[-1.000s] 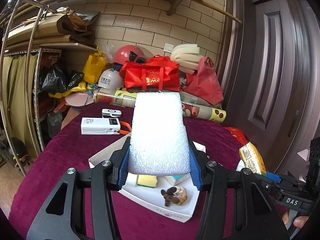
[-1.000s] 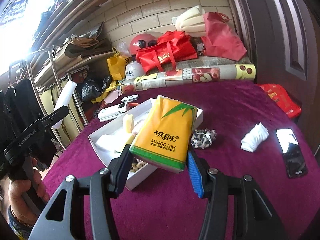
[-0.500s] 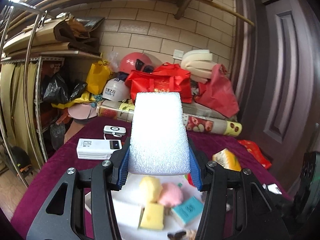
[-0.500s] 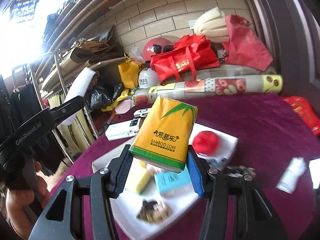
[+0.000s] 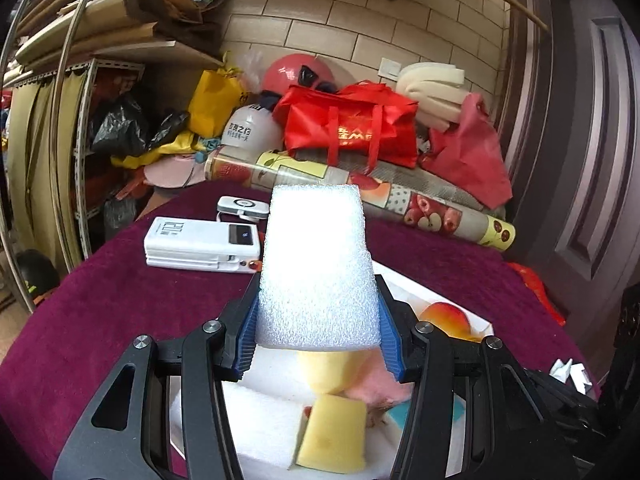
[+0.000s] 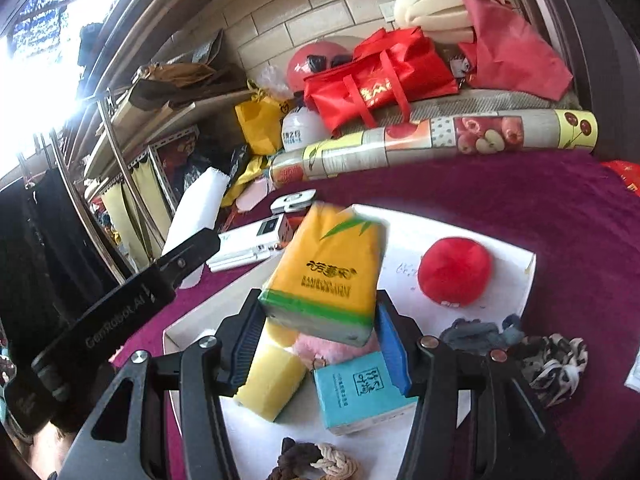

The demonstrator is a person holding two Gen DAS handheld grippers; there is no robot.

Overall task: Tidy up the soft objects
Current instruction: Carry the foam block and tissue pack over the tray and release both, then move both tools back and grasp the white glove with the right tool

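My left gripper (image 5: 316, 282) is shut on a white foam block (image 5: 316, 232) that stands upright between the blue pads. It hangs over a white tray (image 5: 440, 292) holding a yellow sponge (image 5: 332, 432) and a pink plush (image 5: 380, 380). In the right wrist view my right gripper (image 6: 319, 294) is shut on a yellow tissue pack (image 6: 332, 256), tilted and blurred between the pads, above the same tray (image 6: 408, 232). A red plush ball (image 6: 454, 270), a yellow sponge (image 6: 272, 380) and a blue tissue pack (image 6: 360, 392) lie in it.
A white power bank (image 5: 200, 244) and a small white device (image 5: 242, 206) lie on the purple cloth left of the tray. Scrunchies (image 6: 556, 364) rest to its right. A rolled oilcloth (image 5: 400, 200), red bags and helmets crowd the back edge; a metal rack stands at left.
Both grippers have moved forward and lower over the tray, so its contents now lie right under the fingers. The yellow tissue pack has tilted between the right pads.
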